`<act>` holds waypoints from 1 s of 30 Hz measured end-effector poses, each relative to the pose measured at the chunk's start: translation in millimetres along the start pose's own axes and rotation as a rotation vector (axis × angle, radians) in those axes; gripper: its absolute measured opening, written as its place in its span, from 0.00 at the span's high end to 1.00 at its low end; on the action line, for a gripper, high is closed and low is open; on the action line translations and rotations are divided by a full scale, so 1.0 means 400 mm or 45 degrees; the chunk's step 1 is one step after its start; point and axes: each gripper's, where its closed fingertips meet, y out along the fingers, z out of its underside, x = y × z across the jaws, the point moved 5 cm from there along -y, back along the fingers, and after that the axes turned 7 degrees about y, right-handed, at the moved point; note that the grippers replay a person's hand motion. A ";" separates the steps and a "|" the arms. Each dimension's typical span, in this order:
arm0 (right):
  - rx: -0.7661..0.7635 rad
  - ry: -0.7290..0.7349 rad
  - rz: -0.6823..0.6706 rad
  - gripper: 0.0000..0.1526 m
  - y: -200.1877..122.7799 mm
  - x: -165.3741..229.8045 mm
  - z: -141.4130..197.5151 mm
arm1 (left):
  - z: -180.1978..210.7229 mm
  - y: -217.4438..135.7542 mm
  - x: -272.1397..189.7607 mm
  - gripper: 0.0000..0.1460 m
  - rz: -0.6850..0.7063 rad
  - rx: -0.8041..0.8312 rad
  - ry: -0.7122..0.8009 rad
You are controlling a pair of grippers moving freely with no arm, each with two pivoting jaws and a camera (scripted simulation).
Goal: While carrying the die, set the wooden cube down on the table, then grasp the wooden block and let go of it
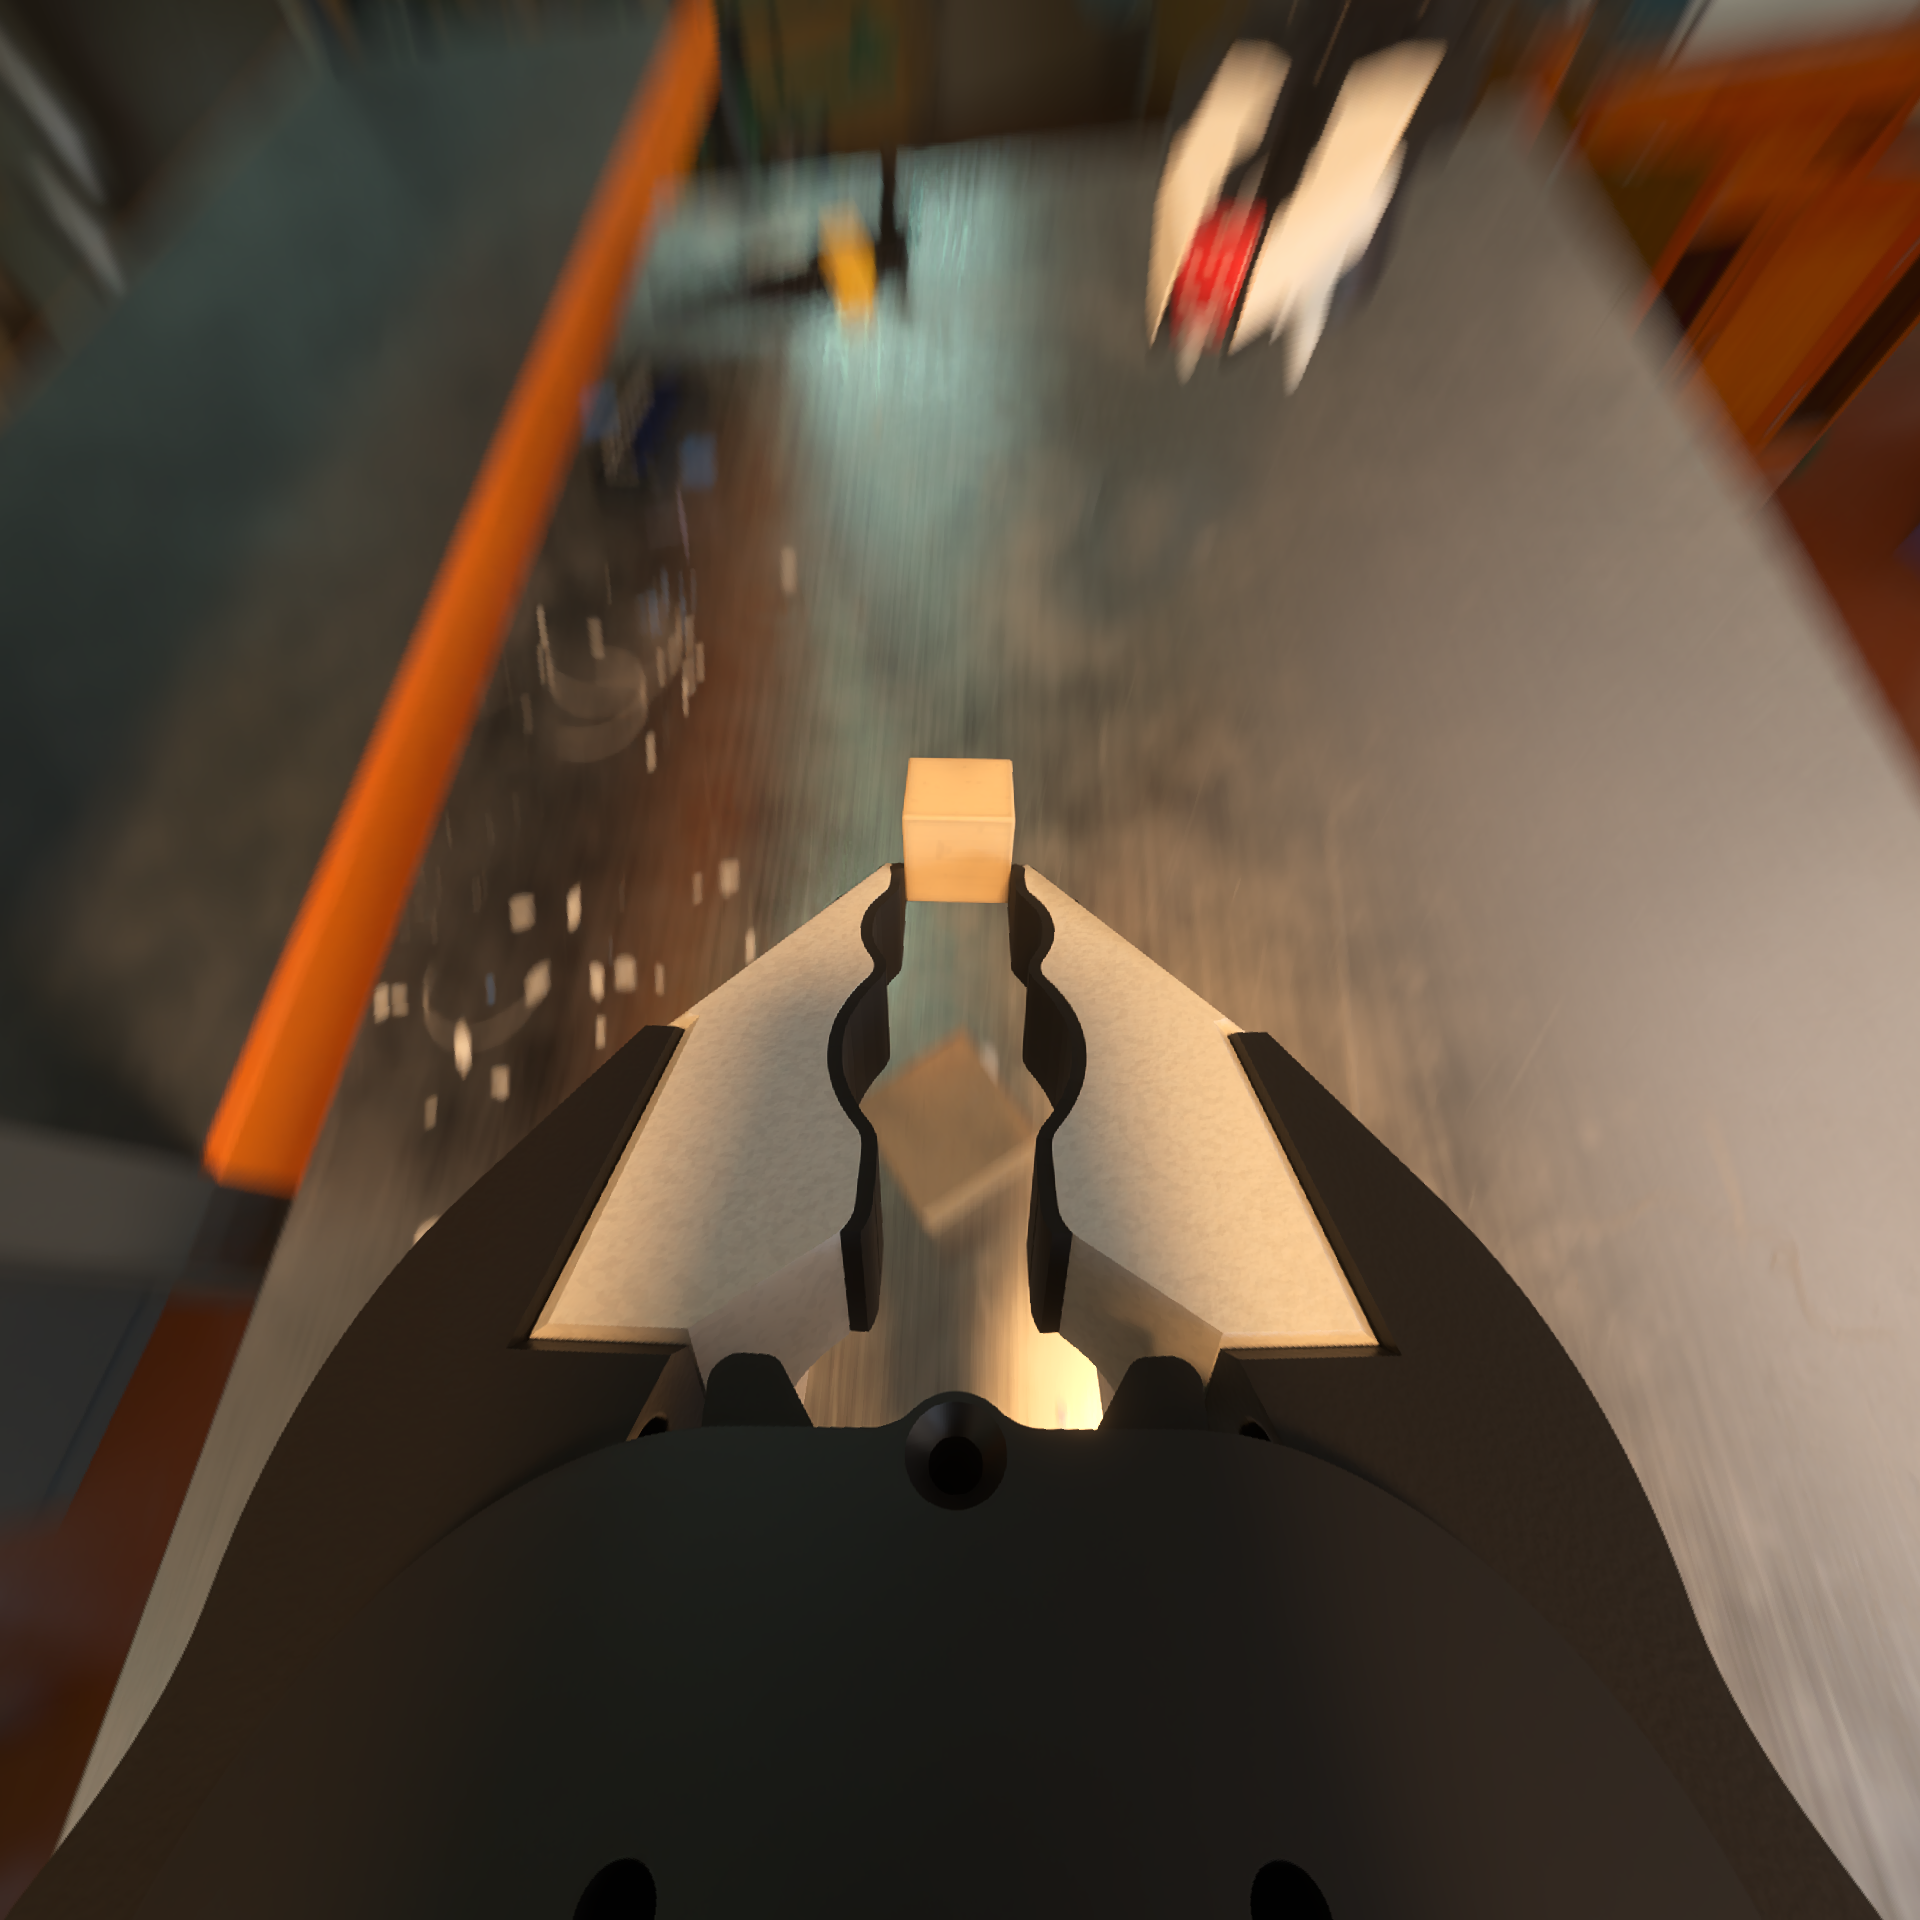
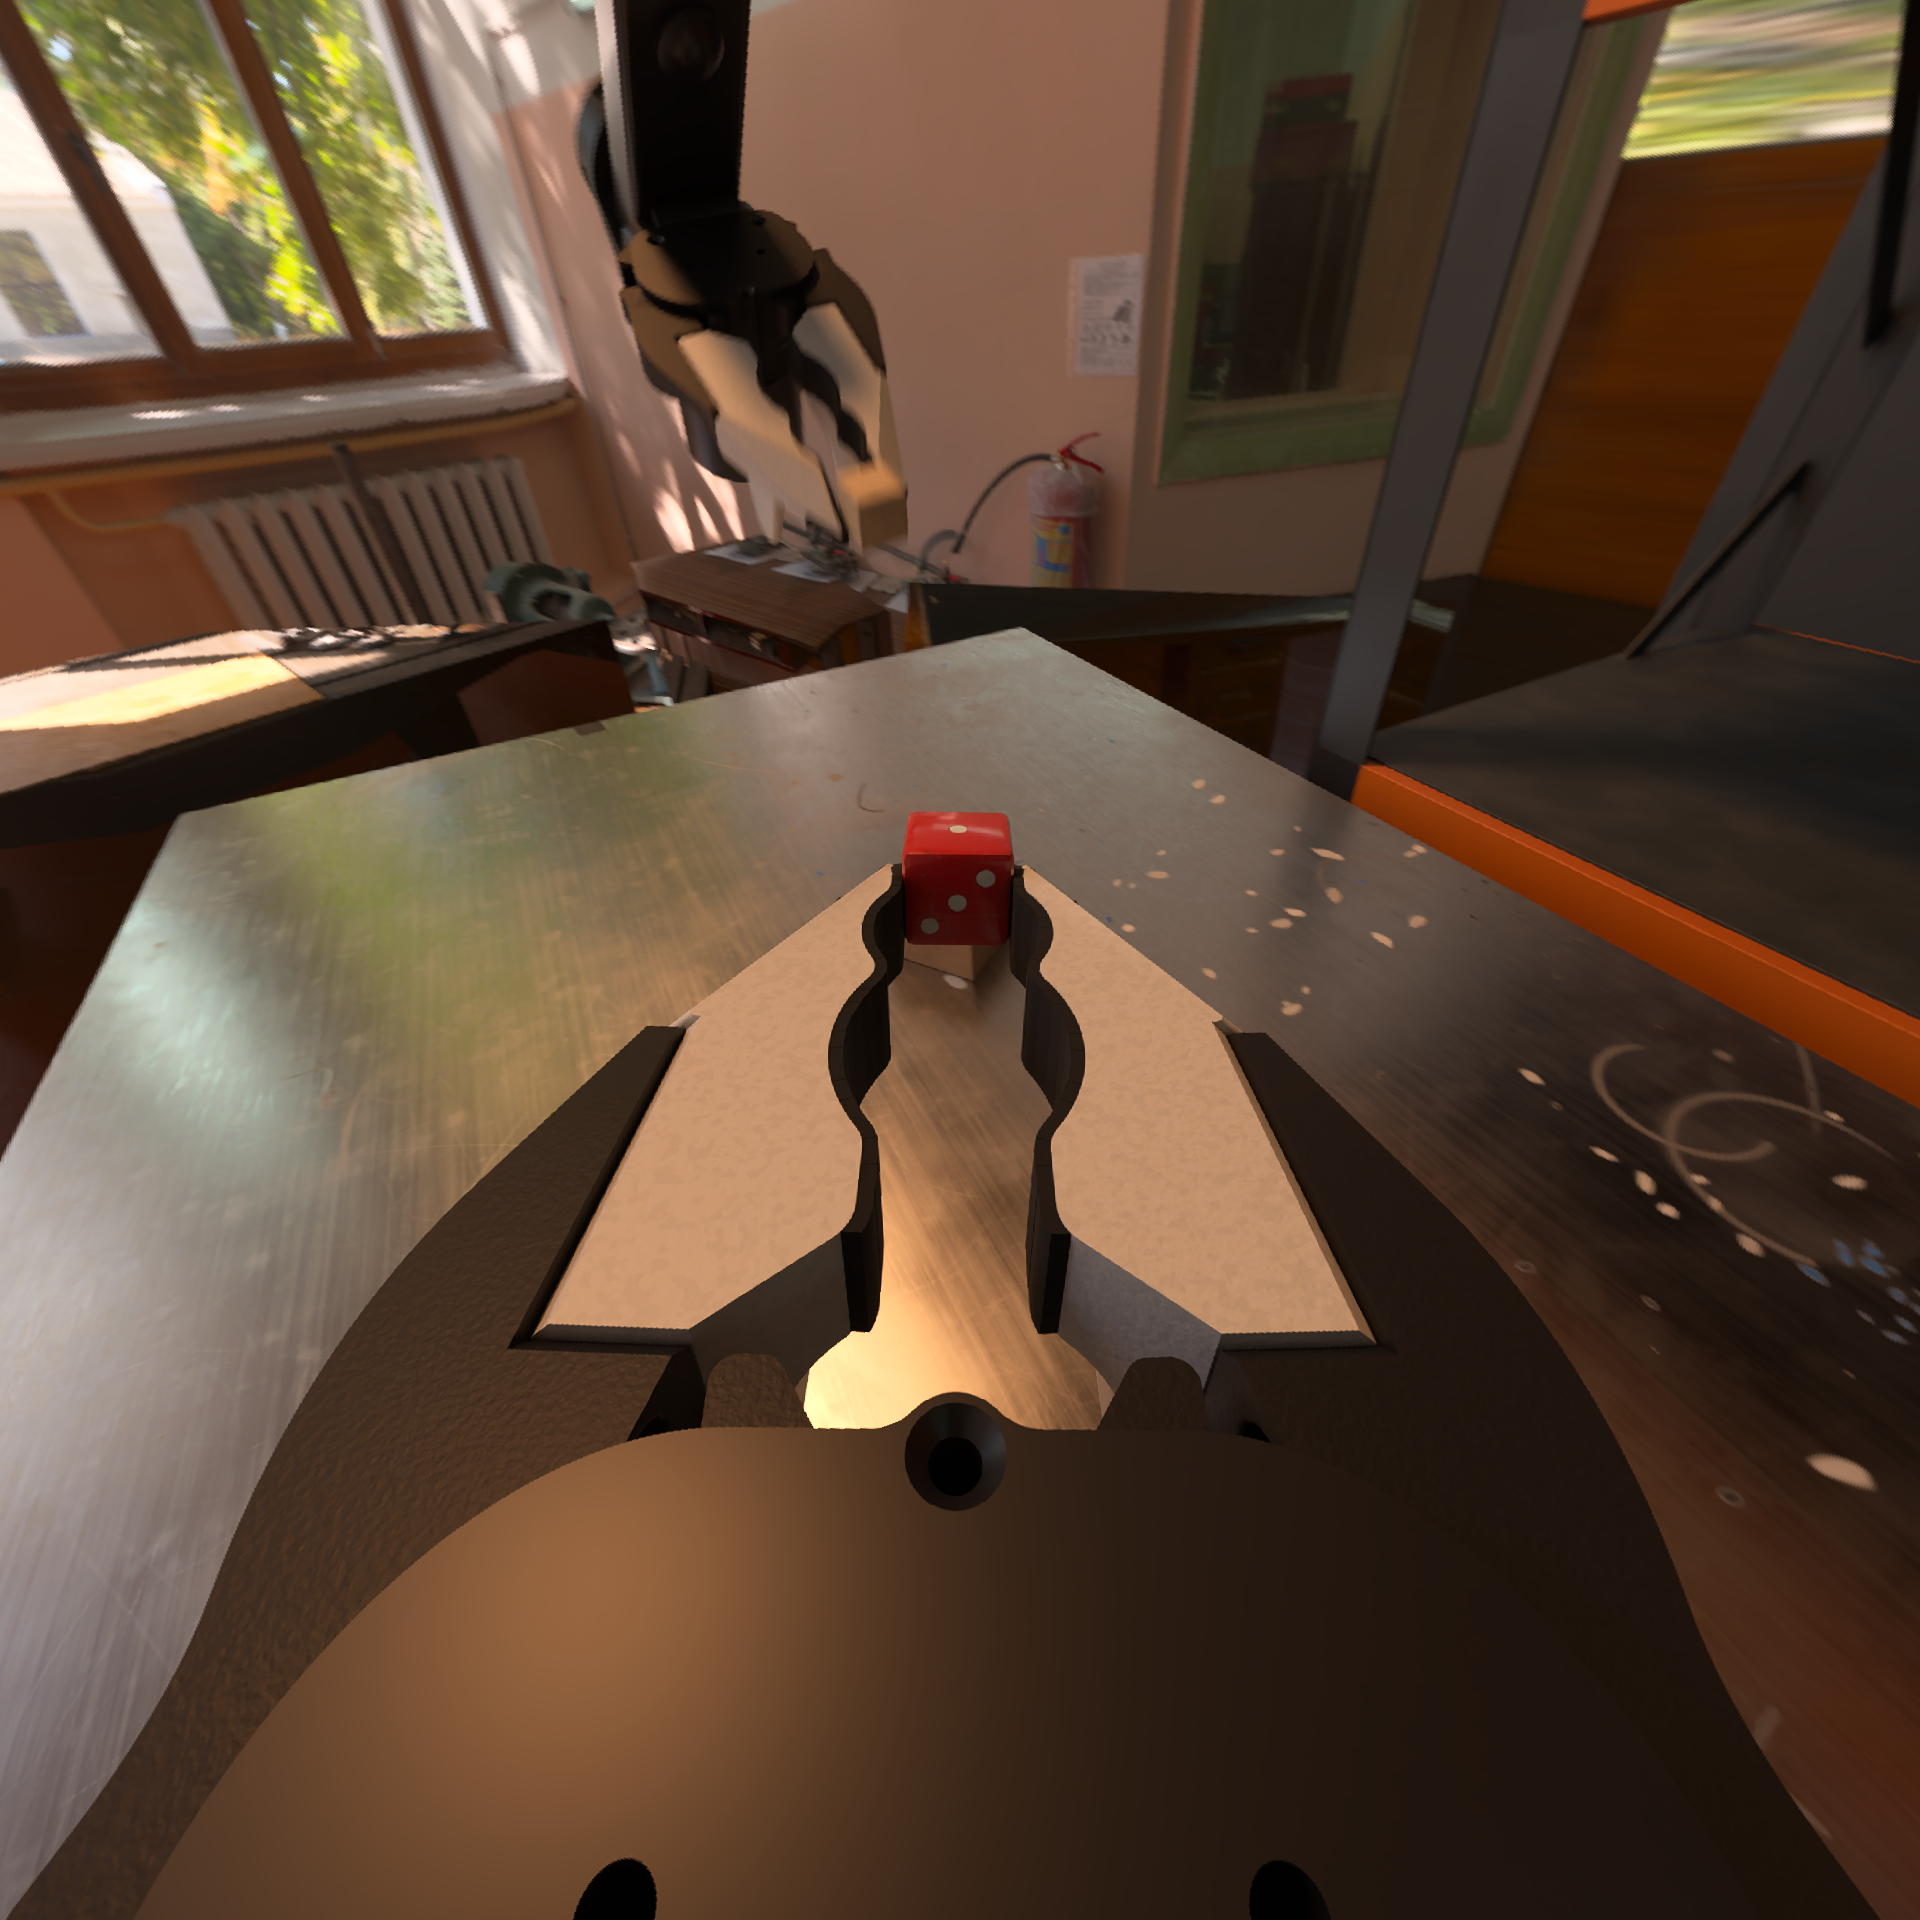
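Observation:
In the left wrist view my left gripper (image 1: pixel 957 883) is shut on a pale wooden cube (image 1: pixel 957 831) held at its fingertips, above the metal table (image 1: pixel 1351 831). A wooden block (image 1: pixel 951 1127) lies blurred on the table below, between the fingers. In the right wrist view my right gripper (image 2: pixel 956 894) is shut on a red die (image 2: pixel 956 878) with white pips, just above the table (image 2: pixel 416 987). A corner of the wooden block (image 2: pixel 961 966) shows under the die. The left gripper (image 2: pixel 821 488) hangs high beyond it. The right gripper (image 1: pixel 1247 301) with the die (image 1: pixel 1216 265) shows blurred far off.
An orange rail (image 1: pixel 436 707) runs along one table edge and also shows in the right wrist view (image 2: pixel 1662 914). White paint specks and ring marks (image 2: pixel 1714 1143) lie on the dark part of the table. Desks, a radiator (image 2: pixel 364 551) and a fire extinguisher (image 2: pixel 1060 509) stand beyond the table.

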 end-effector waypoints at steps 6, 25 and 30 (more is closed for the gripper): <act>0.078 -0.038 0.109 0.88 -0.012 -0.011 -0.006 | 0.238 0.161 0.052 0.87 0.098 1.096 -0.037; 0.238 0.034 0.188 0.88 -0.063 -0.054 0.058 | 0.394 0.246 0.105 0.87 0.235 1.565 -0.149; 0.284 0.011 0.198 0.88 -0.059 -0.047 0.060 | 0.395 0.255 0.097 0.69 0.234 1.585 -0.187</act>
